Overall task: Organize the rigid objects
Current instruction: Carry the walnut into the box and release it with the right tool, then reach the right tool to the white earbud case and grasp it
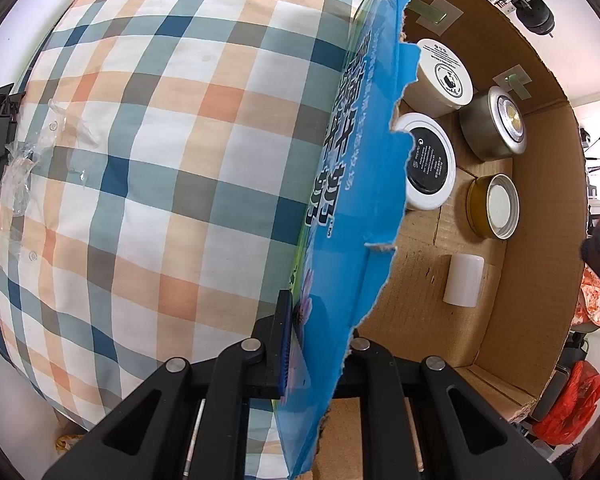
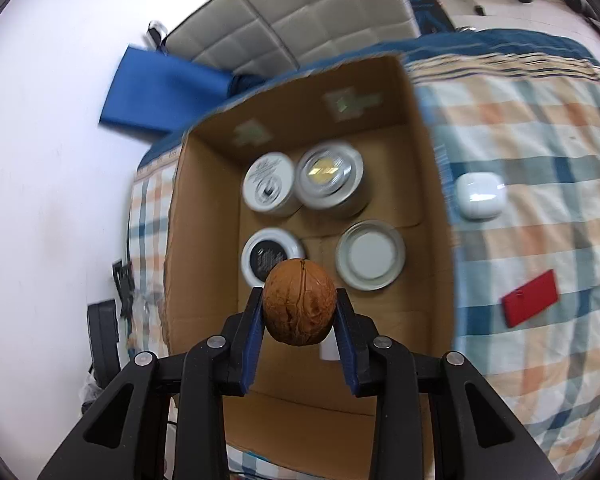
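Observation:
My left gripper point(image 1: 314, 344) is shut on the torn blue side wall point(image 1: 356, 184) of a cardboard box point(image 1: 540, 208), on a checked bed cover. Inside the box stand a white jar point(image 1: 440, 80), a silver tin point(image 1: 492, 128), a white jar with a black lid point(image 1: 428, 160), a gold tin with a white lid point(image 1: 494, 206) and a small white cylinder point(image 1: 464, 280). My right gripper point(image 2: 300, 312) is shut on a brown walnut point(image 2: 299, 307) and holds it above the box point(image 2: 204, 240), over the black-lidded jar point(image 2: 266, 260).
On the checked cover point(image 2: 540, 272) right of the box lie a white earbud case point(image 2: 480, 196) and a flat red object point(image 2: 531, 298). A blue cloth point(image 2: 160, 96) and a grey padded headboard point(image 2: 308, 16) lie beyond the box. A white wall is on the left.

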`<state>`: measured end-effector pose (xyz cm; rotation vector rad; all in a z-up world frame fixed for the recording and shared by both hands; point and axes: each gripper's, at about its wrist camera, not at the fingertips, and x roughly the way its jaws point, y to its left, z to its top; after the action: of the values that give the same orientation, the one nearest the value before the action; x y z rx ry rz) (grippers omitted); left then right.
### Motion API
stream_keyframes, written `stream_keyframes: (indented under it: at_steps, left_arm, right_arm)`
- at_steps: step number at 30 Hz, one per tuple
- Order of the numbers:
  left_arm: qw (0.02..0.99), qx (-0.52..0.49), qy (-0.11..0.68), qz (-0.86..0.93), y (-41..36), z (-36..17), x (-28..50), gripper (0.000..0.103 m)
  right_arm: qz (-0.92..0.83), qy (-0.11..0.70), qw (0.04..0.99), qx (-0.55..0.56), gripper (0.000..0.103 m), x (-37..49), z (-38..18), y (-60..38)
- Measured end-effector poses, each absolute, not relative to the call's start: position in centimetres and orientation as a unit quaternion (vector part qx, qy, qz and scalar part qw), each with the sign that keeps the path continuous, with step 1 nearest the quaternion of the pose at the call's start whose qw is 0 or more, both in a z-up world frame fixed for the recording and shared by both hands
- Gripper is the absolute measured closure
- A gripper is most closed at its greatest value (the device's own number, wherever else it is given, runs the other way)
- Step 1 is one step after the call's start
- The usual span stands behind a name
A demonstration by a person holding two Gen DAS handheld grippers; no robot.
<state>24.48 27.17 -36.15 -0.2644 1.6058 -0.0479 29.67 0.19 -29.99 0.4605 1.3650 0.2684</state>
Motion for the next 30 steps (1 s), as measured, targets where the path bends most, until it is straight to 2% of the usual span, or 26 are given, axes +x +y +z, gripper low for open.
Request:
stream_keyframes:
  at_steps: [19, 21, 23, 24, 30]
  left_arm:
    - [0.686, -0.115, 0.718, -0.025, 26.9, -36.2, 24.5, 0.093]
    - [0.686, -0.115, 0.718, -0.025, 26.9, -36.2, 24.5, 0.093]
    - [0.686, -0.115, 0.718, -0.027, 26.8, -36.2, 24.5, 0.093]
    - [0.686, -0.115, 0.718, -0.026, 26.9, -36.2, 24.5, 0.093]
    - [0.686, -0.114, 0.718, -0.027, 26.9, -36.2, 24.5, 0.093]
  right_arm:
    - [0.161, 0.681, 0.695, 0.162, 0.066, 28.6, -35.1, 7.4]
    - [0.157, 0.687, 0.69, 0.163, 0.059, 28.7, -35.4, 7.4]
    - [0.154, 0.686, 0.692, 0.164, 0.034, 28.7, -35.3, 7.3]
    - [0.155, 0.684, 0.693, 0.165, 0.03, 28.7, -35.2, 7.2]
    - [0.151, 0.68, 0.697, 0.168, 0.028, 28.9, -34.5, 6.9]
